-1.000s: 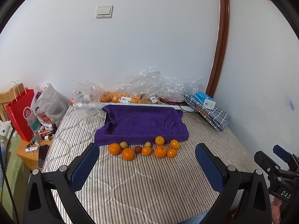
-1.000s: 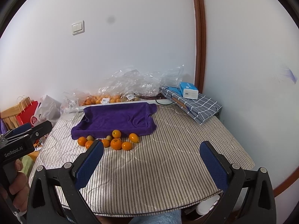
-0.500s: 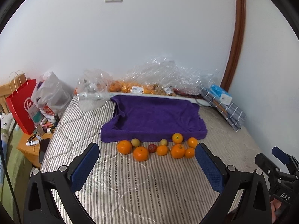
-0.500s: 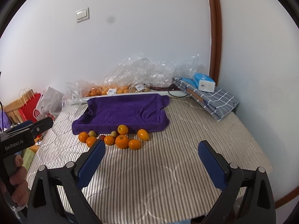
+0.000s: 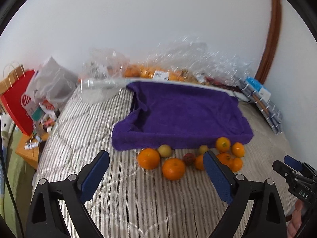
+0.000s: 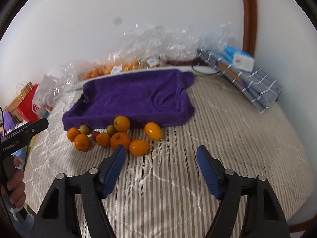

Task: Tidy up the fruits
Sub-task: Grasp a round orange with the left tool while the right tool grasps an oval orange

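Note:
A tray draped in a purple towel (image 5: 184,115) lies on the striped bed; it also shows in the right wrist view (image 6: 134,97). Several oranges, small green-yellow fruits and one red fruit lie in a loose row in front of it. The nearest orange (image 5: 173,168) sits between my left fingers' line of sight. An oval orange (image 6: 139,147) lies just beyond my right gripper's left finger. My left gripper (image 5: 156,156) is open and empty, a little short of the fruits. My right gripper (image 6: 161,150) is open and empty, to the right of the row.
Clear plastic bags with more oranges (image 5: 150,73) lie along the wall behind the tray. A folded checked cloth with a blue-white box (image 6: 241,59) sits at the back right. A red paper bag (image 5: 17,99) and clutter stand left of the bed. The bed edge curves at right.
Both grippers have moved forward and down toward the fruit row. The fruits and tray appear larger and nearer. Nothing has been picked up.

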Available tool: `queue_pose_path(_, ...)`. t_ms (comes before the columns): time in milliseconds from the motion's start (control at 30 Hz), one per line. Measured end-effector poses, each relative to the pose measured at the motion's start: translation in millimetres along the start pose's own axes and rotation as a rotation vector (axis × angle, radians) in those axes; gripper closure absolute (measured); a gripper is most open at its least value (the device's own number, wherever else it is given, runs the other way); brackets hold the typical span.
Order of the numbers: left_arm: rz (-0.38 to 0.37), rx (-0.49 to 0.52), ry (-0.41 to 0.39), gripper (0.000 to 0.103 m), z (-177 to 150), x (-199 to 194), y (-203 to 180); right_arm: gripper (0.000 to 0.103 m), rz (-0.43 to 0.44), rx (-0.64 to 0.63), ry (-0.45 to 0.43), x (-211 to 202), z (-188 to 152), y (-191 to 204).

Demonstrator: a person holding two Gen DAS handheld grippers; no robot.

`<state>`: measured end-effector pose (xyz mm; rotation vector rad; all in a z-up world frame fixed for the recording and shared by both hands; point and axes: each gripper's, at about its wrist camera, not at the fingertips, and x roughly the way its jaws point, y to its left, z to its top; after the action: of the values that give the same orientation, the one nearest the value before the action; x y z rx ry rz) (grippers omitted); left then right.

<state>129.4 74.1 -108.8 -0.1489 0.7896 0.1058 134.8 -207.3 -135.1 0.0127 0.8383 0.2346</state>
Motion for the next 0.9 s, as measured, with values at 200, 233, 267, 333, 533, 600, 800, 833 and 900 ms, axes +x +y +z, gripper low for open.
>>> queue_pose_path(200,0.013,-0.010,0.056,0.008,-3.4,36.2,13.4,0.044,0.011,-0.020,0.036,43.9,8.2,4.2)
queue_pose_path(233,0.011,-0.009,0.062,0.008,-4.4,40.4,14.3,0.047,0.020,-0.024,0.042,51.7,10.0,5.5)
queue_pose_path(267,0.010,-0.011,0.066,0.008,-5.1,44.2,15.8,0.048,0.024,-0.029,0.051,59.6,11.8,6.8)
queue_pose_path(333,0.010,-0.016,0.078,0.008,-6.3,50.2,20.0,0.052,0.037,-0.031,0.071,73.5,14.9,7.1)
queue_pose_path(533,0.002,-0.021,0.109,0.008,-8.7,65.5,29.7,0.059,0.078,-0.015,0.110,103.3,22.4,6.9)
queue_pose_path(600,-0.001,-0.020,0.116,0.008,-9.6,69.2,31.6,0.059,0.088,-0.014,0.124,109.8,24.5,7.9)
queue_pose_path(800,-0.029,-0.053,0.145,0.015,-10.9,83.0,37.4,0.060,0.112,0.000,0.159,129.5,26.6,7.3)
queue_pose_path(833,-0.032,-0.045,0.152,0.018,-11.0,86.2,36.3,0.063,0.109,0.001,0.166,131.9,25.6,7.4)
queue_pose_path(900,-0.035,-0.031,0.162,0.023,-11.2,91.0,33.1,0.067,0.096,-0.010,0.155,132.1,24.0,7.9)
